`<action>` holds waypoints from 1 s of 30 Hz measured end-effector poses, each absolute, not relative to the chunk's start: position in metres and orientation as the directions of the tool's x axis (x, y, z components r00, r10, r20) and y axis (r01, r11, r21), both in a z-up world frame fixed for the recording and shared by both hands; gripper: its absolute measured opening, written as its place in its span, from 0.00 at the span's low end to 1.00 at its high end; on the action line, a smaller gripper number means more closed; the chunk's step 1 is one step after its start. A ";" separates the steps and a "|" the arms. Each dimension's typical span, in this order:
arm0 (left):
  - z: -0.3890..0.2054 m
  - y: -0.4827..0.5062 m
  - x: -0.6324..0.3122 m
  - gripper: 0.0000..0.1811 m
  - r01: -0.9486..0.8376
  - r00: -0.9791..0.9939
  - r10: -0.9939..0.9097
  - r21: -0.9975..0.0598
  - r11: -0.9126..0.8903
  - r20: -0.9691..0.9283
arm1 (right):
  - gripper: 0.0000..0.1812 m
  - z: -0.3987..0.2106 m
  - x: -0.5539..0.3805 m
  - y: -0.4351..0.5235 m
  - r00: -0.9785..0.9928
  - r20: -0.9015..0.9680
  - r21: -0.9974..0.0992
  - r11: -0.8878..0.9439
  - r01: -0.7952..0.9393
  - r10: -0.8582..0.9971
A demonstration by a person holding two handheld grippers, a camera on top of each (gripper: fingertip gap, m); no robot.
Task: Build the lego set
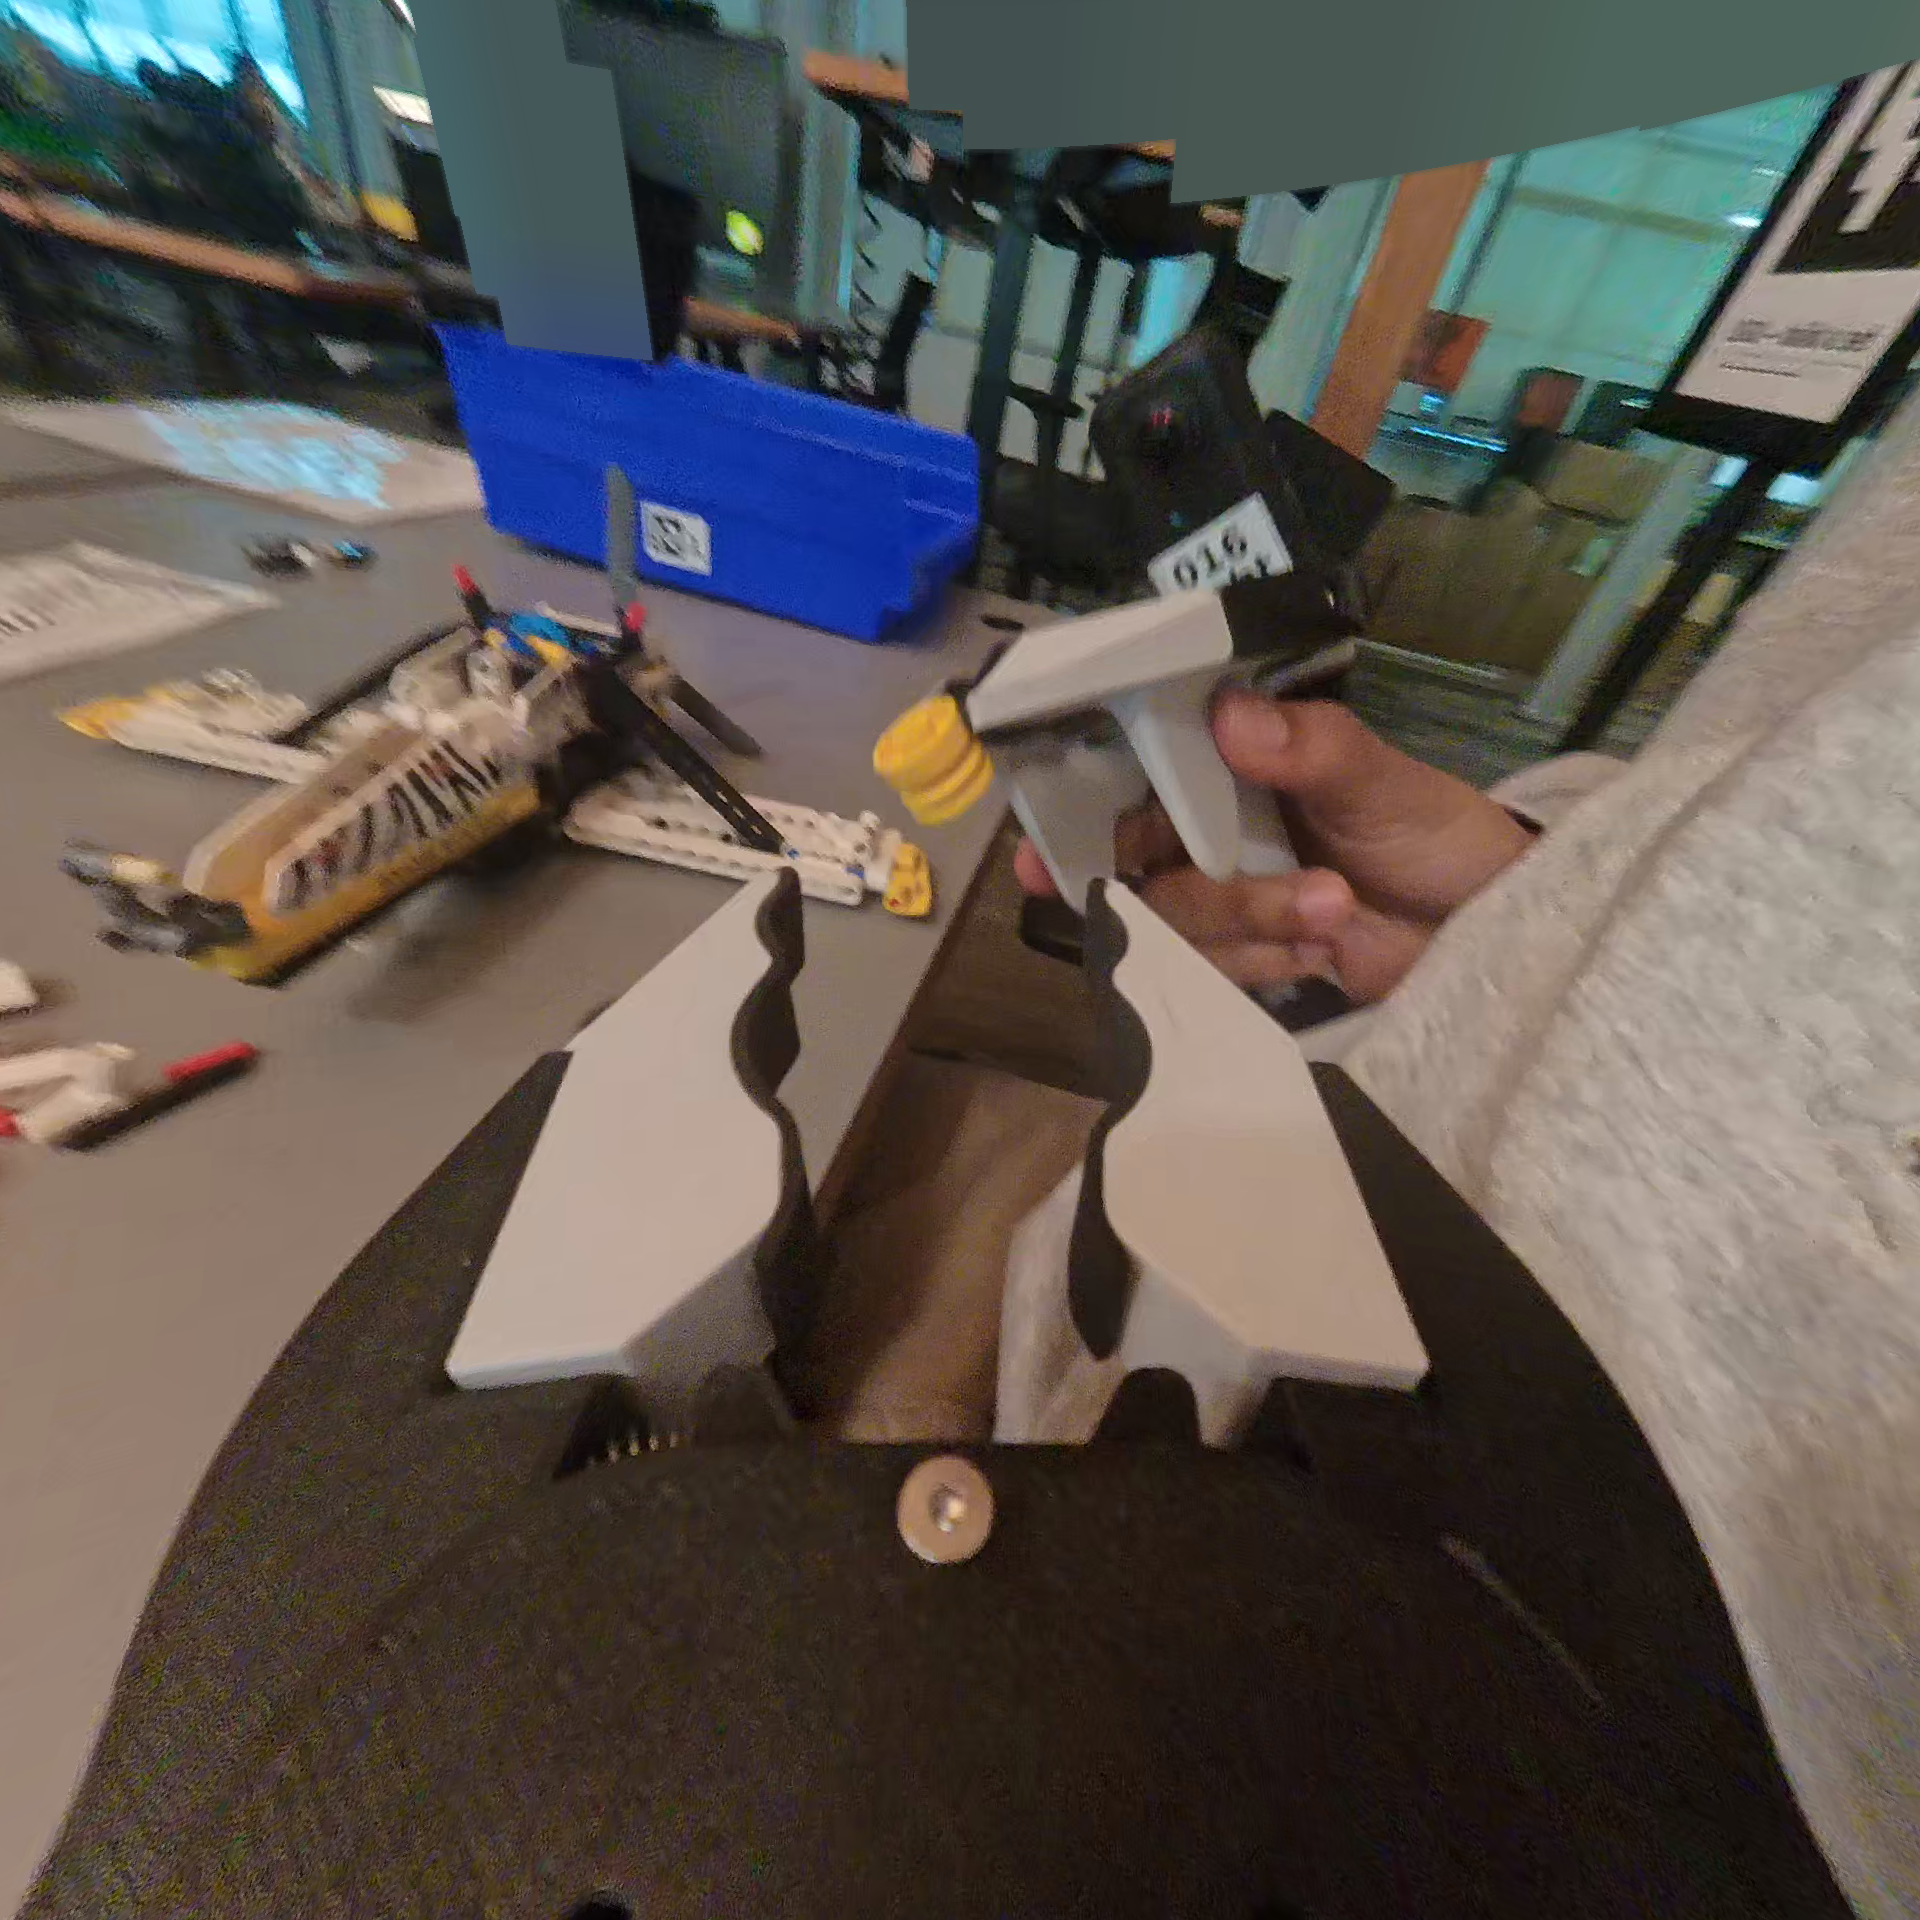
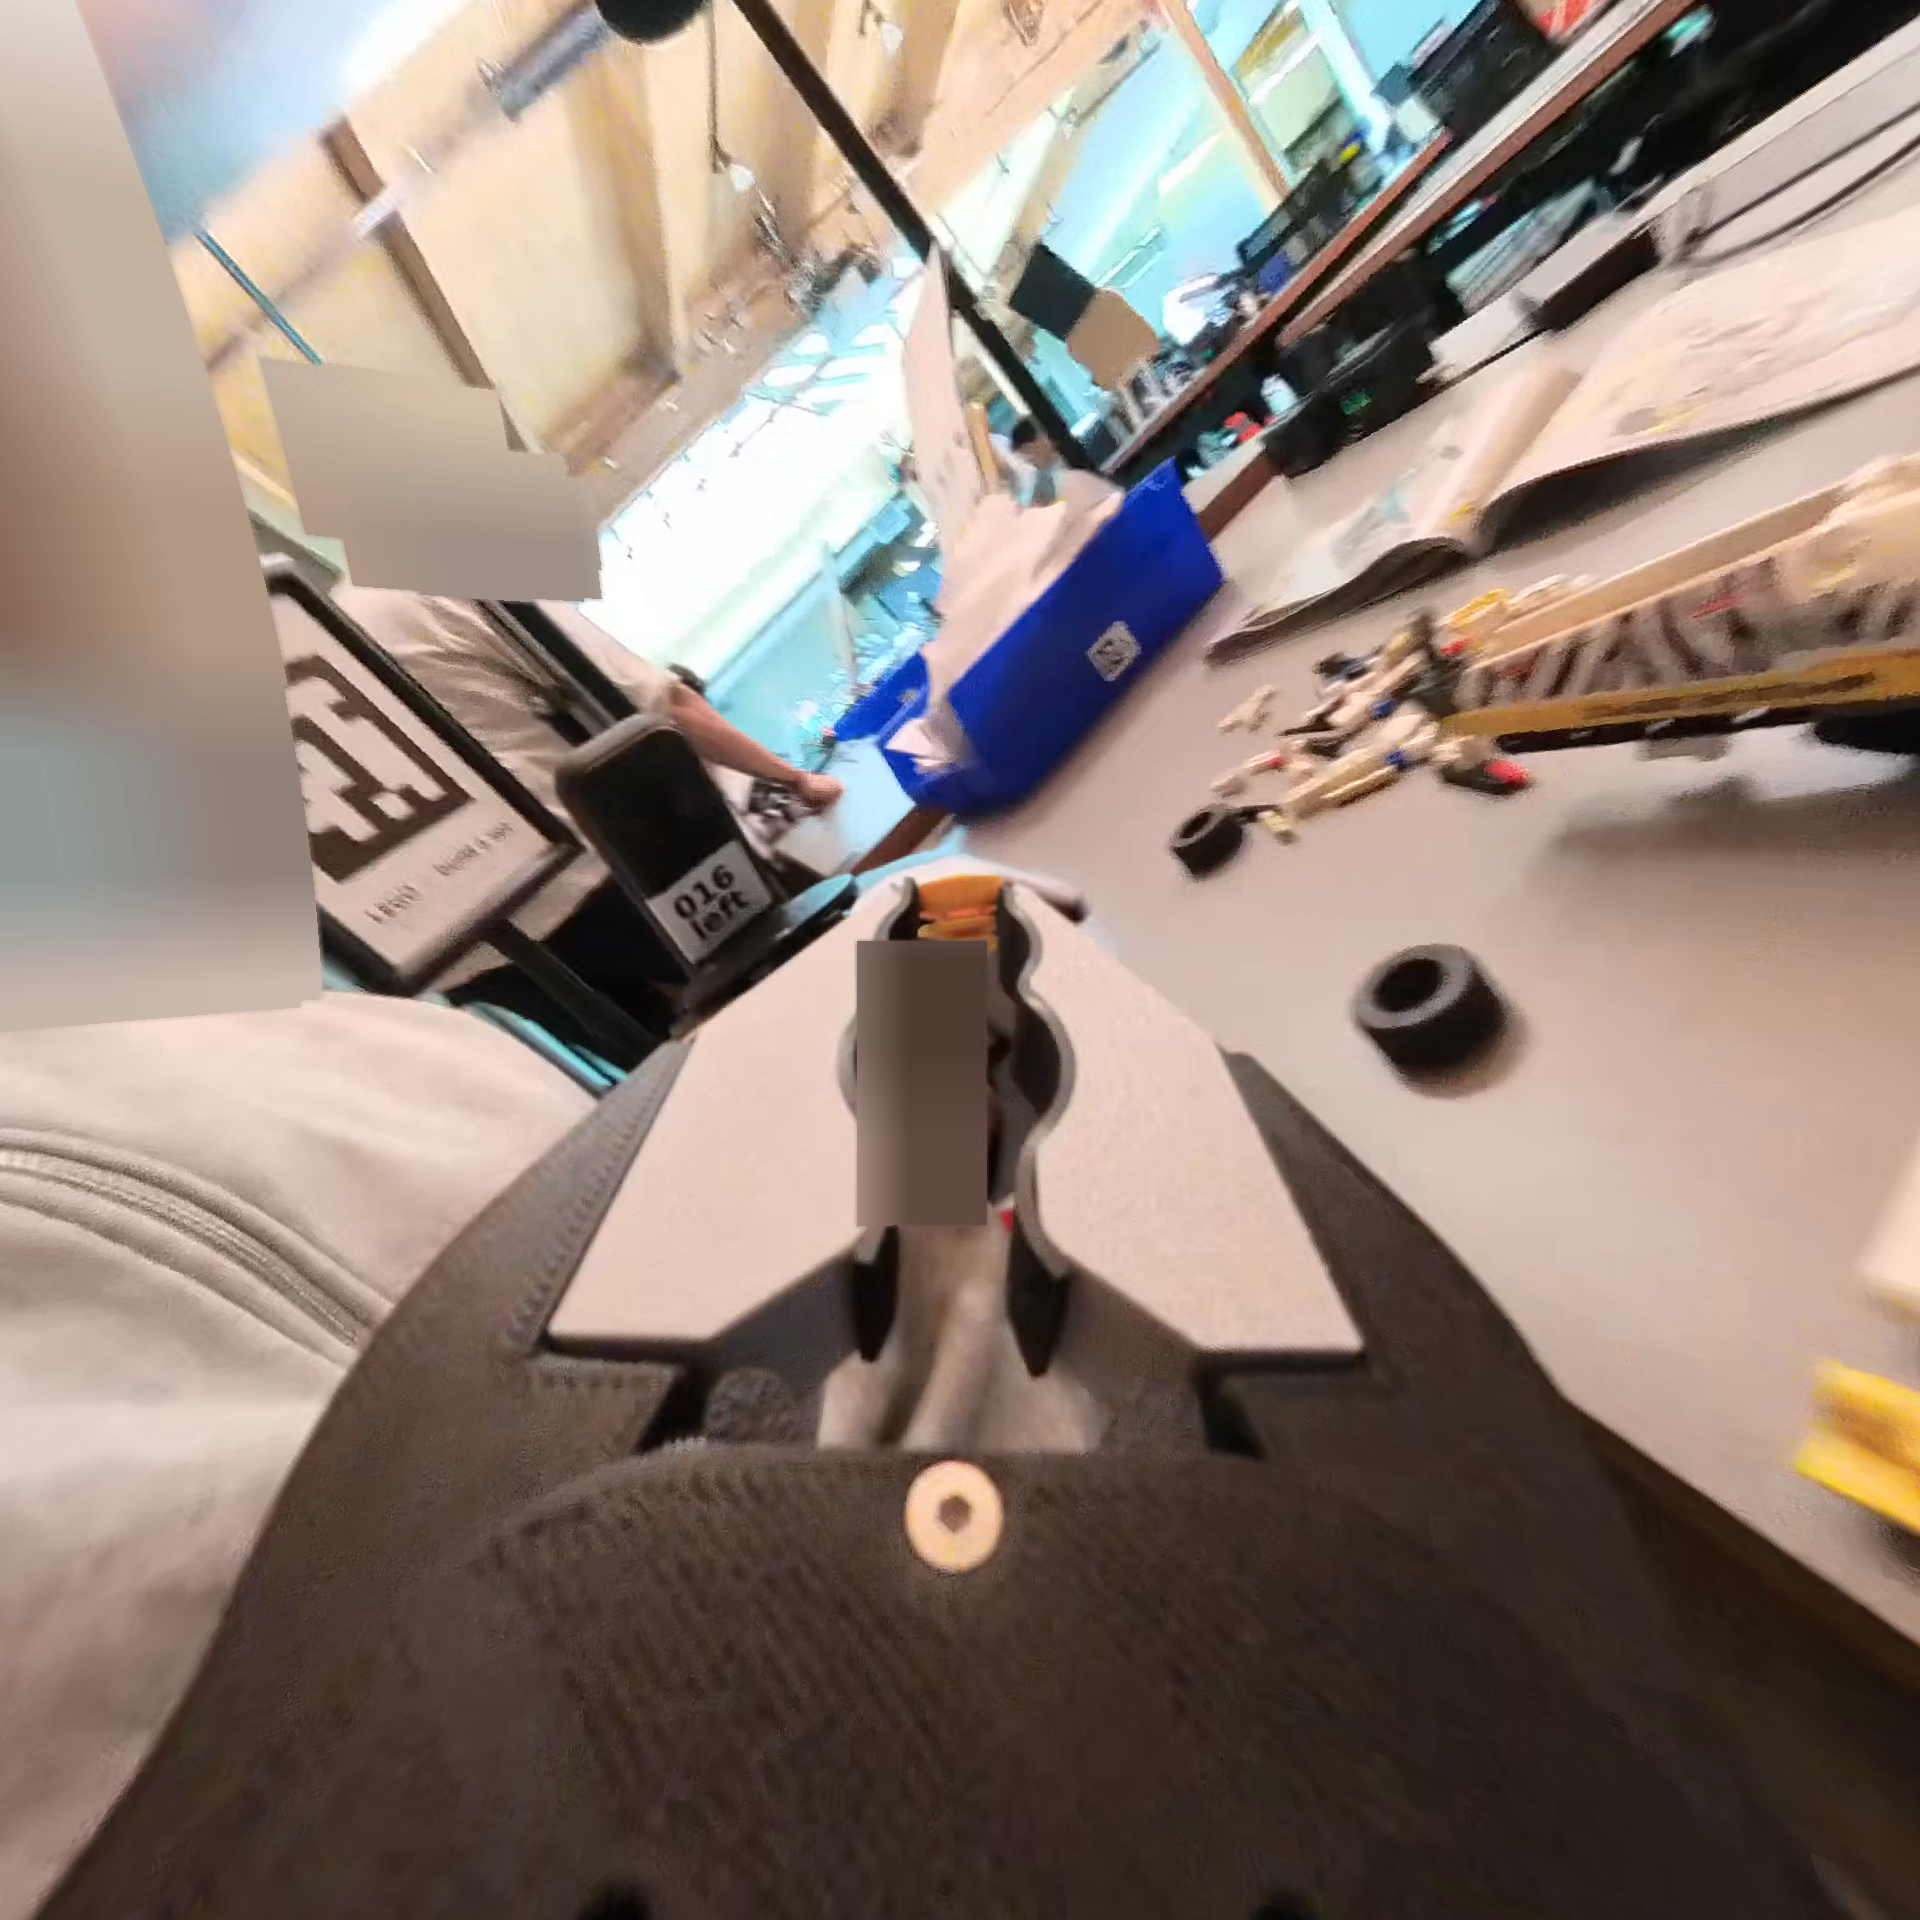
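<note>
Yellow wheel hub [image 1: 933, 762]. Model plane [image 1: 416, 790]: white, yellow, black stripes, blue and red bits. Bin [image 1: 769, 499] bright blue, black-and-white square tag. Counter [image 1: 312, 1195] plain grey. Tyres [image 2: 1432, 1006] black. Left claw [image 1: 940, 904] light grey, black wavy inner edges. Sleeve [image 1: 1662, 1039] pale grey fleece.

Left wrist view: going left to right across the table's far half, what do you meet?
Partly built lego plane → blue bin → yellow wheel hub held in the right hand-held gripper → person's hand.
</note>
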State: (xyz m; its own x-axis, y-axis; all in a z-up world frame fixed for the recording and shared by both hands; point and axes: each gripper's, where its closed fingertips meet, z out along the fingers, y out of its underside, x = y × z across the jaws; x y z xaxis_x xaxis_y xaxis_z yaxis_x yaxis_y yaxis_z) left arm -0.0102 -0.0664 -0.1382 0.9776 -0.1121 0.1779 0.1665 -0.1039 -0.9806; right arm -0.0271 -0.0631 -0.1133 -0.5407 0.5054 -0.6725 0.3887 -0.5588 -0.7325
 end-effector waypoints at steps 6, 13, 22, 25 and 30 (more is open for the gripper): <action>-0.134 -0.073 -0.025 0.20 0.111 0.994 -0.006 -0.991 -0.074 0.112 | 0.05 -0.122 -0.026 -0.089 -0.528 -0.795 -0.579 -0.637 0.509 0.300; -0.143 -0.071 -0.022 0.10 0.212 0.969 -0.105 -0.972 -0.100 0.222 | 0.00 -0.135 -0.028 -0.080 -0.488 -0.840 -0.508 -0.663 0.550 0.239; -0.173 -0.085 -0.073 0.16 0.341 0.939 0.121 -0.918 -0.201 0.322 | 0.00 -0.151 -0.035 -0.053 -0.455 -0.655 -0.747 -0.425 0.511 0.604; -0.190 -0.093 -0.091 0.18 0.386 0.917 0.220 -0.880 -0.276 0.333 | 0.00 -0.149 -0.037 -0.057 -0.483 -0.580 -0.800 -0.348 0.488 0.656; -0.192 -0.112 -0.107 0.18 0.364 0.910 0.317 -0.881 -0.303 0.267 | 0.01 -0.152 -0.036 -0.070 -0.512 -0.561 -0.812 -0.312 0.494 0.650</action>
